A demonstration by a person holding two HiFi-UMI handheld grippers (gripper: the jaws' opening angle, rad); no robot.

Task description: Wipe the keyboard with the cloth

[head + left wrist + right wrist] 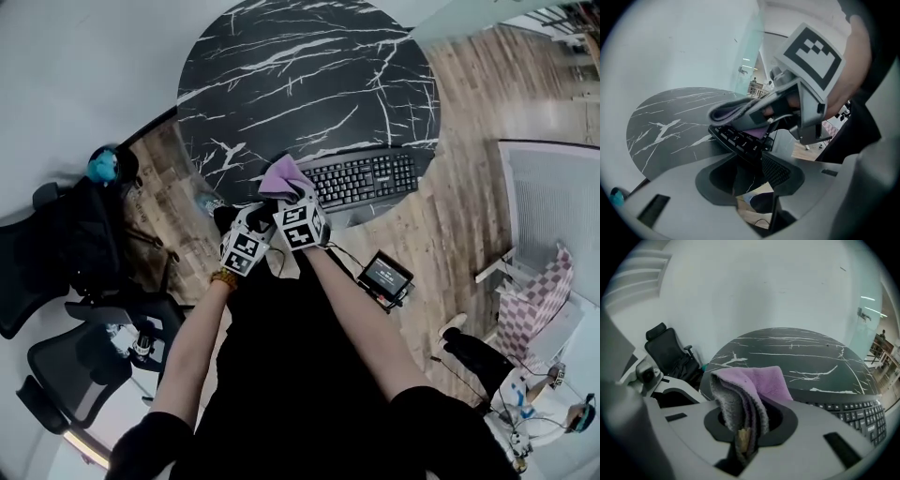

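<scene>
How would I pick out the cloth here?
Find the round black table with white marble veins; a black computer keyboard lies at its near edge. At the keyboard's left end, the right tool pinches a folded lilac fleecy cloth, the only soft, pale-coloured thing there.

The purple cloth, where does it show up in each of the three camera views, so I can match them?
Head view: cloth at the centre, at the left end of the keyboard.
Left gripper view: cloth in the upper middle, folded, above the keyboard.
Right gripper view: cloth at the centre, clamped in the right gripper.
Shared landmark: the black keyboard, seen in all three views.
</scene>
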